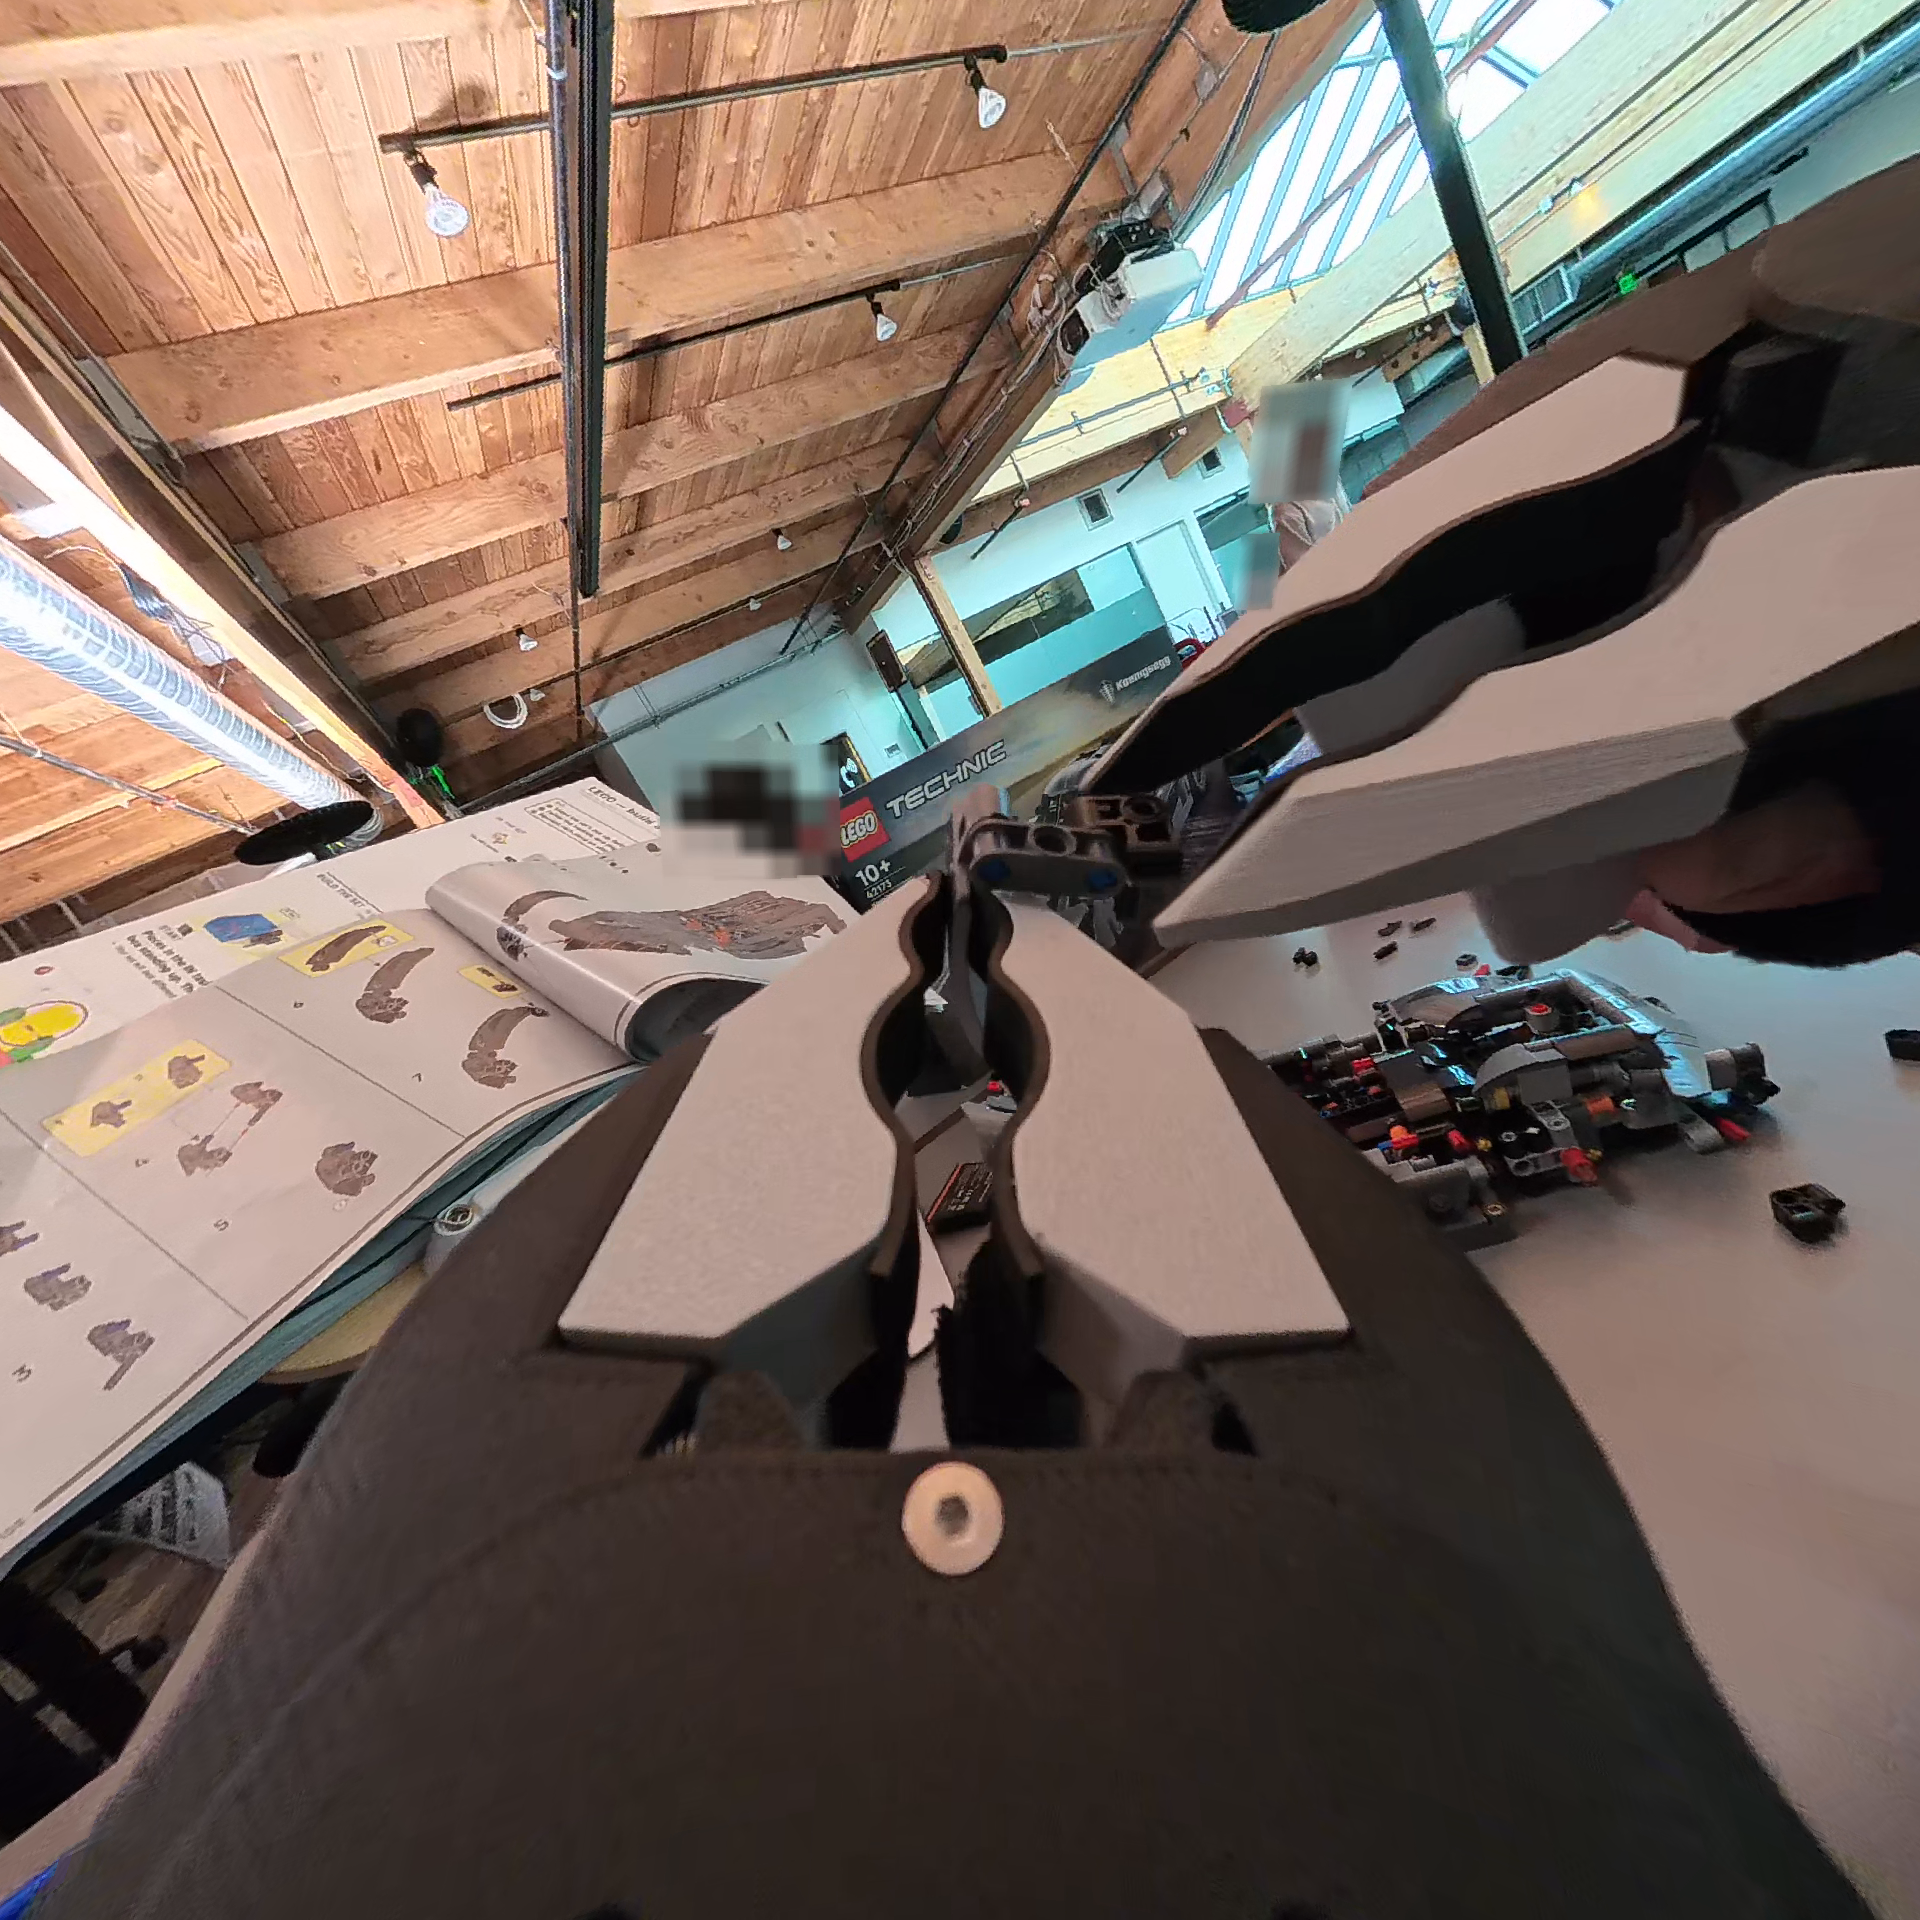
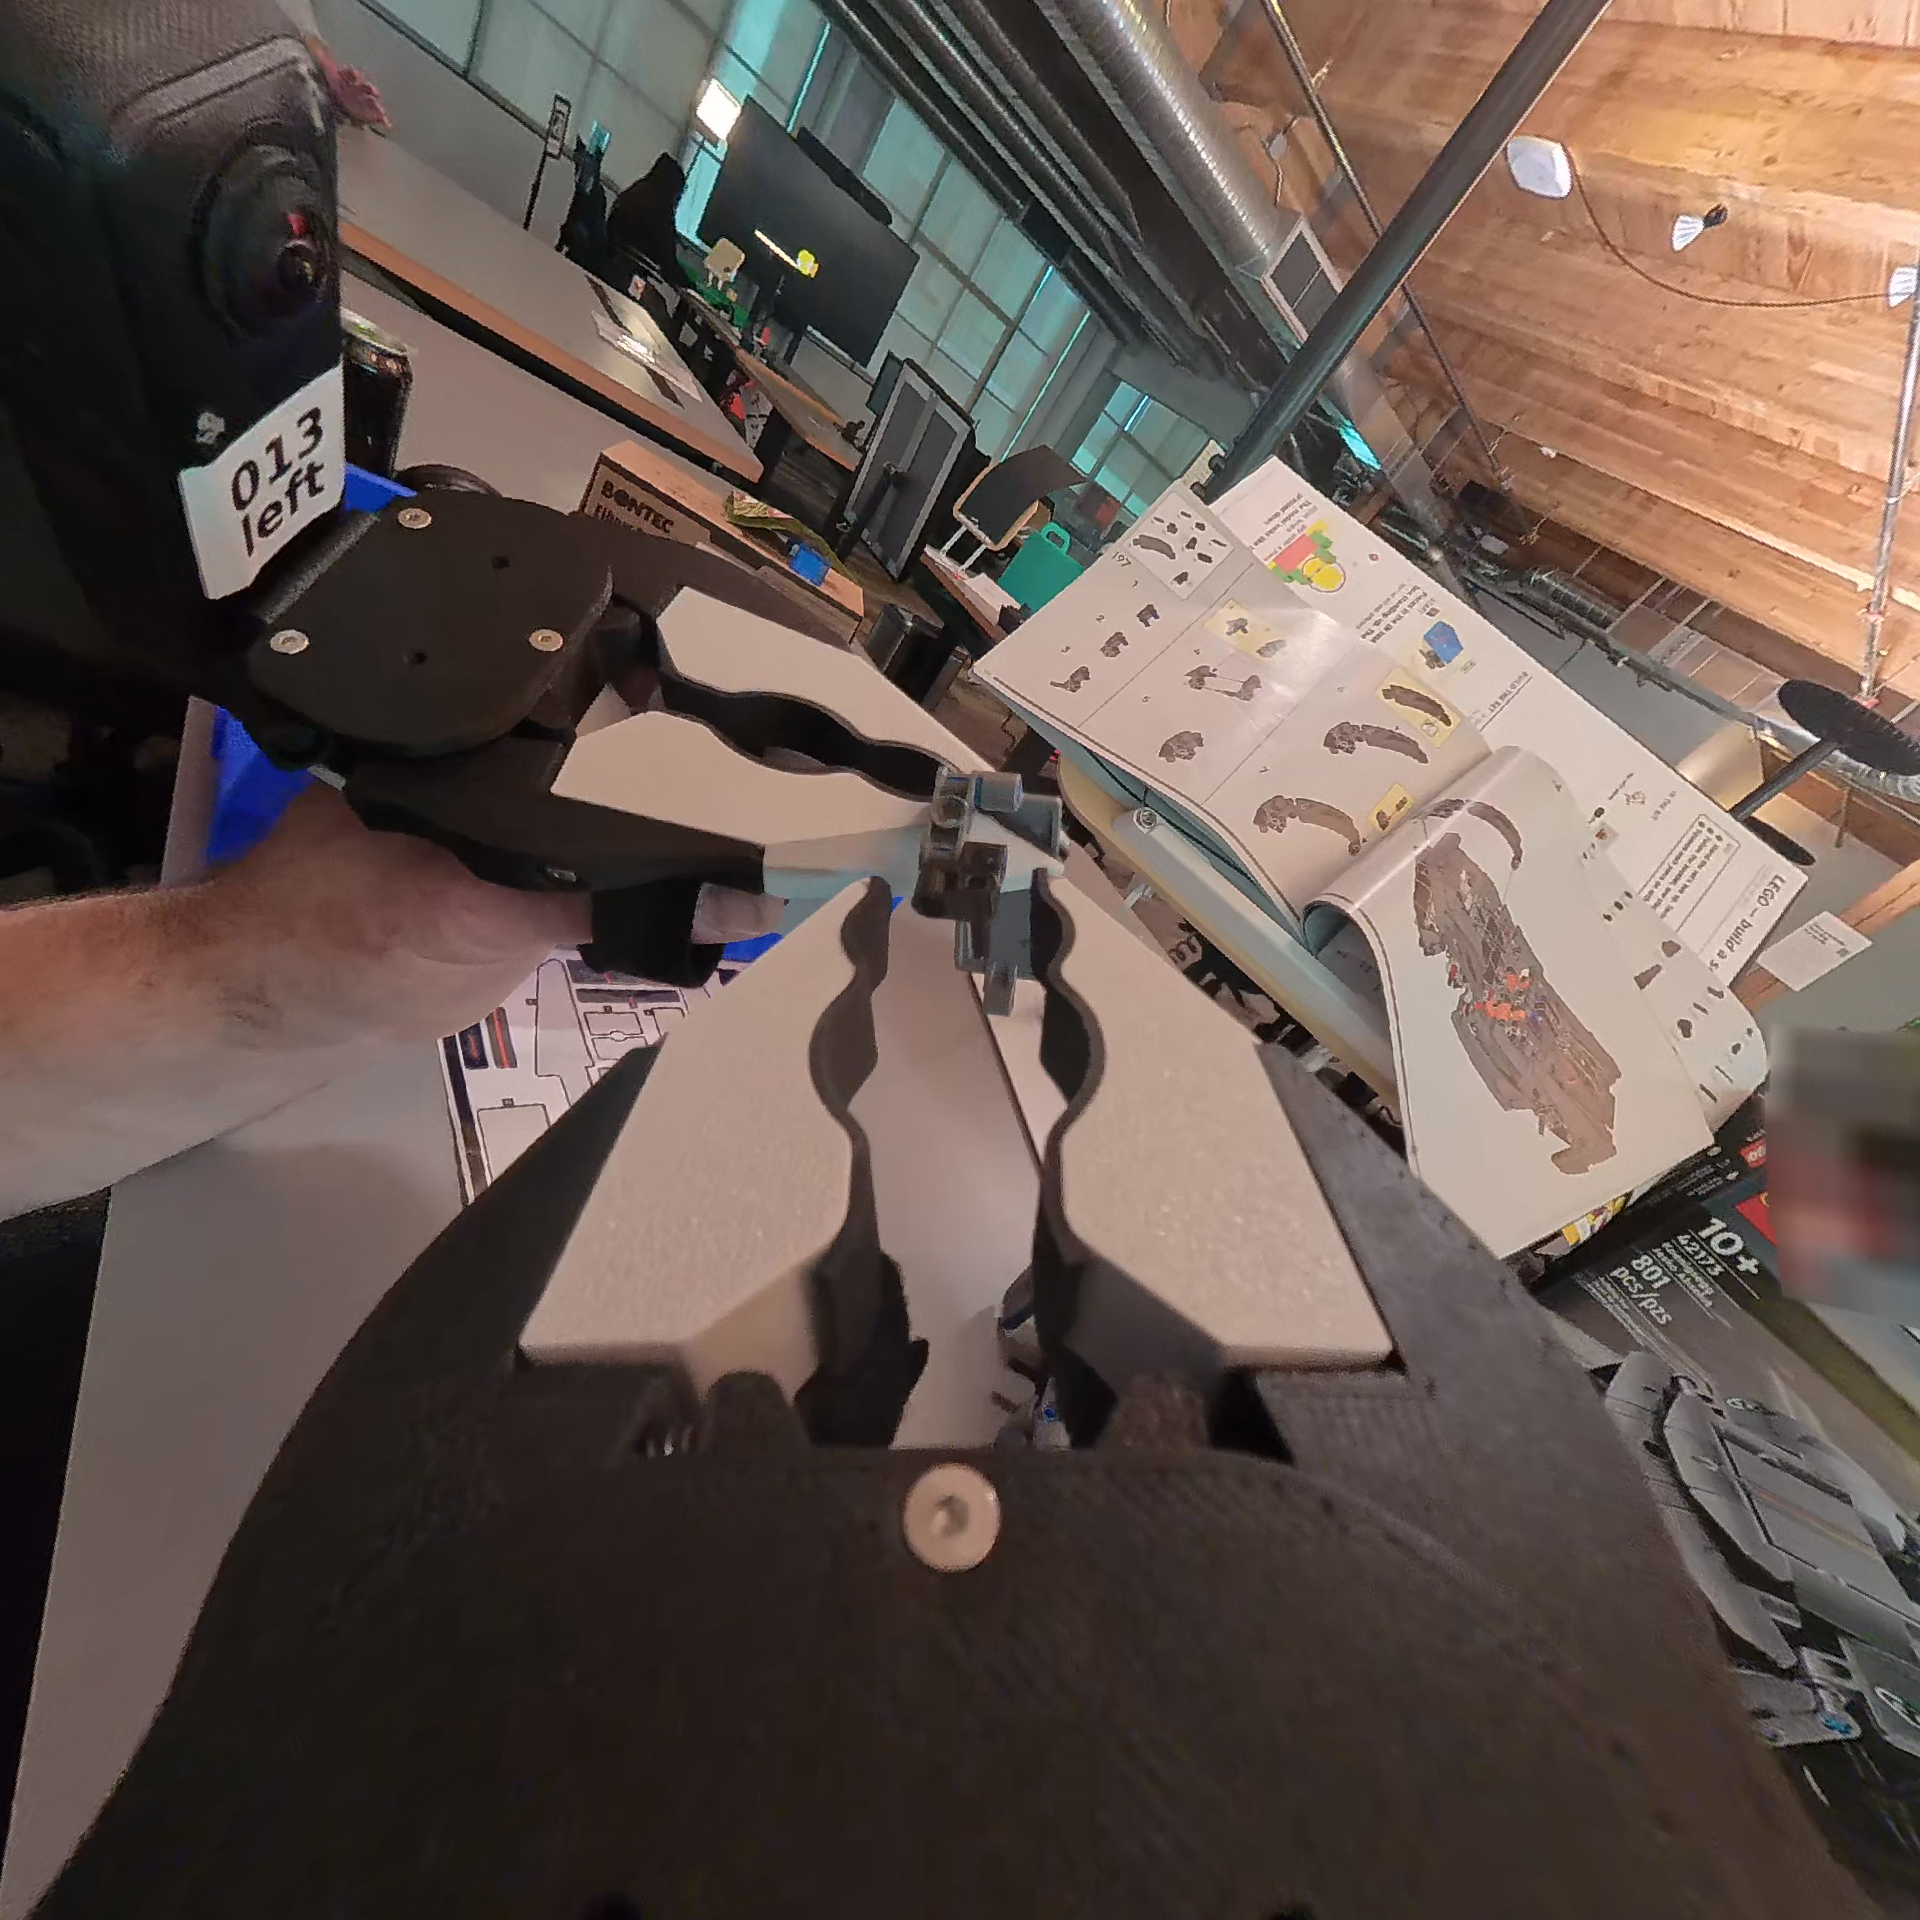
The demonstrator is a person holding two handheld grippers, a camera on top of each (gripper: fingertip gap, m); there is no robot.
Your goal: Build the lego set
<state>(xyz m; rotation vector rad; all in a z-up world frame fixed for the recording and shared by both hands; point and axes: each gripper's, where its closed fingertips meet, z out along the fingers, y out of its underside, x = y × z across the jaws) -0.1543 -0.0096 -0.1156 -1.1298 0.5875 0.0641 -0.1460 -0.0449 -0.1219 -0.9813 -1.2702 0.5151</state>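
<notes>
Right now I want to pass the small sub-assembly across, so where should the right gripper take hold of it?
Probably the grey beam that hangs below the small sub-assembly. It is the part clear of the left gripper, which is clamped on the top. Bring the right gripper straight on from below, its open jaws either side of the beam.

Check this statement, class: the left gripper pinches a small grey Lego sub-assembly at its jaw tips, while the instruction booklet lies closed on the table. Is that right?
One detail is wrong. The instruction booklet is open, not closed; the right wrist view shows its printed step pages spread out. The rest holds: the left gripper pinches the small grey Lego sub-assembly at its jaw tips.
</notes>
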